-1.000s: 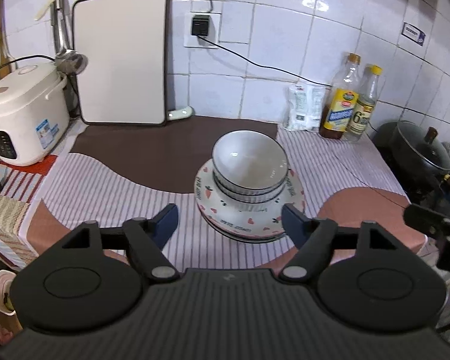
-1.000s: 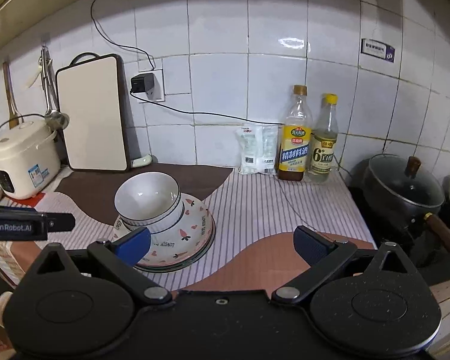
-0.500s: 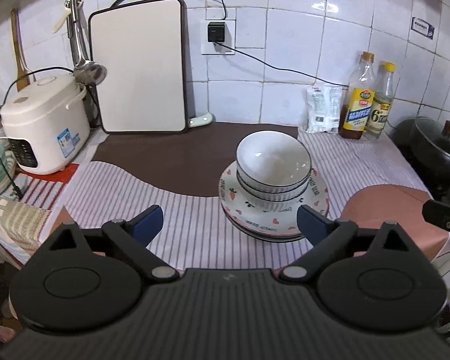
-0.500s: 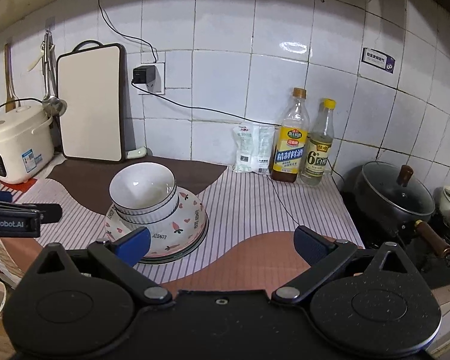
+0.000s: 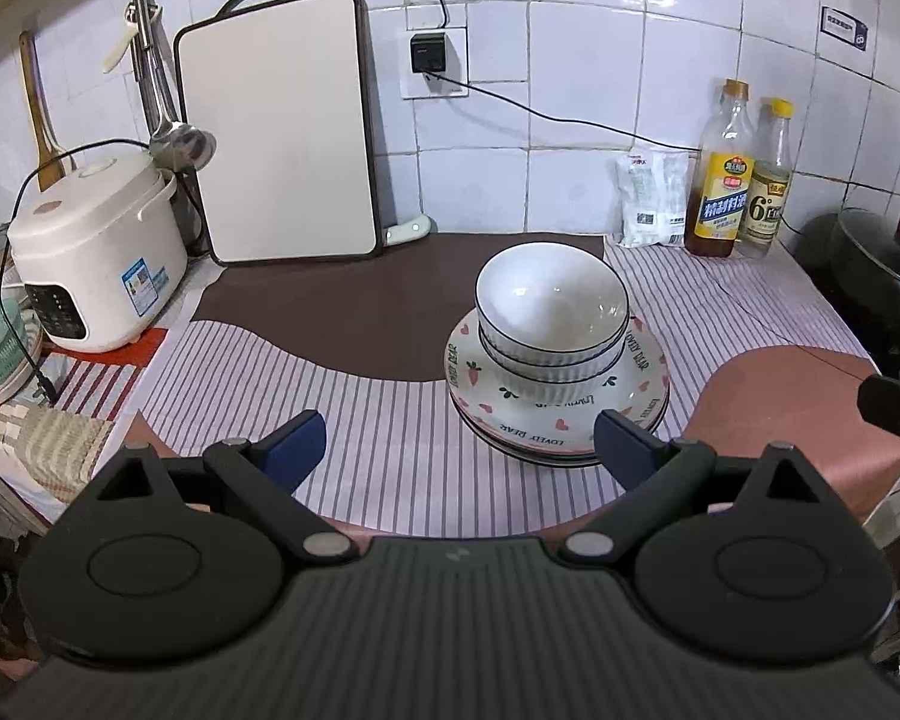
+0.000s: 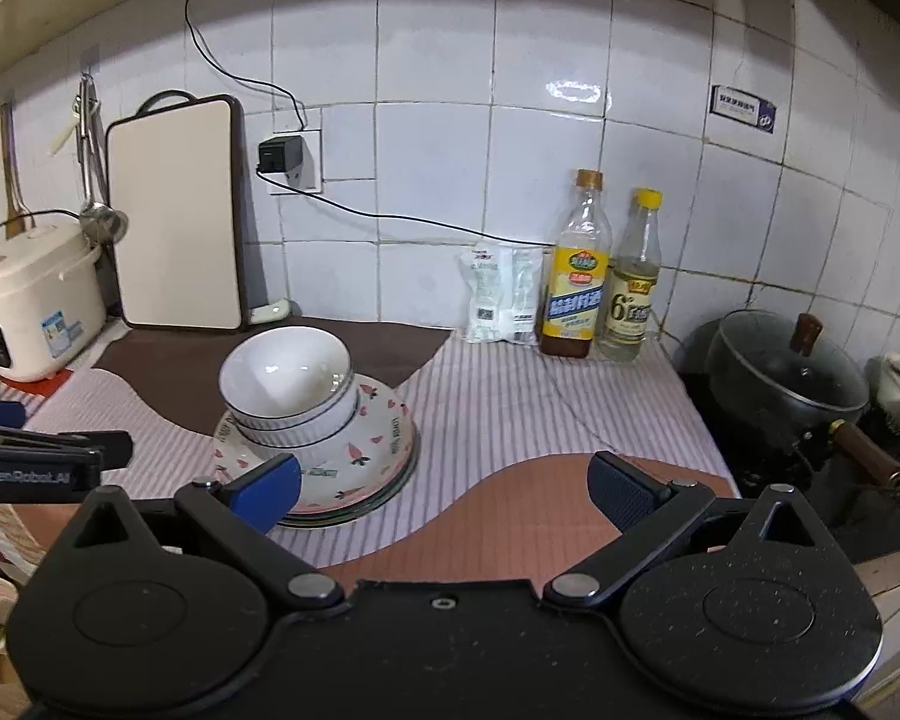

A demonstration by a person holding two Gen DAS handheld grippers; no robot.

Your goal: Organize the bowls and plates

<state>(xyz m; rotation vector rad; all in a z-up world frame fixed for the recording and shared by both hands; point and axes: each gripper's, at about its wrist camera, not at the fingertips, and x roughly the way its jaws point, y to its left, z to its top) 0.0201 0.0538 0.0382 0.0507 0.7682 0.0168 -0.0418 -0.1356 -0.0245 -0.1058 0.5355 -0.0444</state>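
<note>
- The left gripper (image 5: pixel 459 441) has just been opening; its jaws stand wide apart with nothing between them.
- The right gripper (image 6: pixel 444 486) is spread wide too, holding nothing.
- The bowls (image 5: pixel 551 318) sit nested on the plates (image 5: pixel 546 426) at 1 o'clock of the left gripper, just beyond its right finger.
- Further out: rice cooker (image 5: pixel 93 252) at 10 o'clock, bottles (image 5: pixel 720 192) at 2.
</note>
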